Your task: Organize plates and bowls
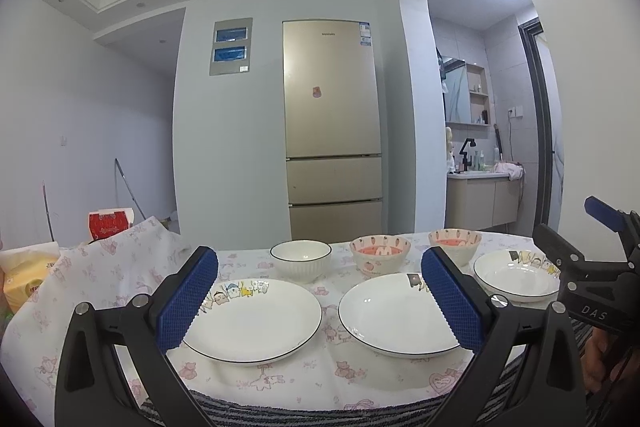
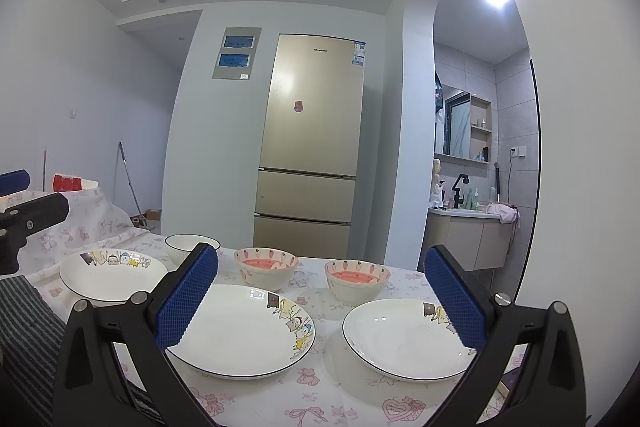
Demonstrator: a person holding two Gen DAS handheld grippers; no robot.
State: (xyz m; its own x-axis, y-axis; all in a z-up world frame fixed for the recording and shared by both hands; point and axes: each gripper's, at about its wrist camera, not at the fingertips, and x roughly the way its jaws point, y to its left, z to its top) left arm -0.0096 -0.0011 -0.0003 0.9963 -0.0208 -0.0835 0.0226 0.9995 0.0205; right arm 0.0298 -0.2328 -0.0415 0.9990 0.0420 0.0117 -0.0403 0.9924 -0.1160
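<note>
Nothing is lifted yet: three white plates and three bowls sit apart on the cloth-covered desk (image 2: 352, 399), and both the left gripper (image 1: 320, 295) and the right gripper (image 2: 320, 299) hover above its near edge with jaws spread wide, holding nothing. Taking the middle plate (image 2: 240, 331) as the mark, the left plate (image 2: 112, 275) lies beyond it to the left, the right plate (image 2: 400, 339) beside it to the right, and the white ribbed bowl (image 1: 301, 261) and two strawberry bowls (image 2: 266, 267) (image 2: 357, 279) stand behind it. I'd judge this the opening step; next, a gripper must drop to a plate rim, pinch it, and carry it onto a neighbour.
</note>
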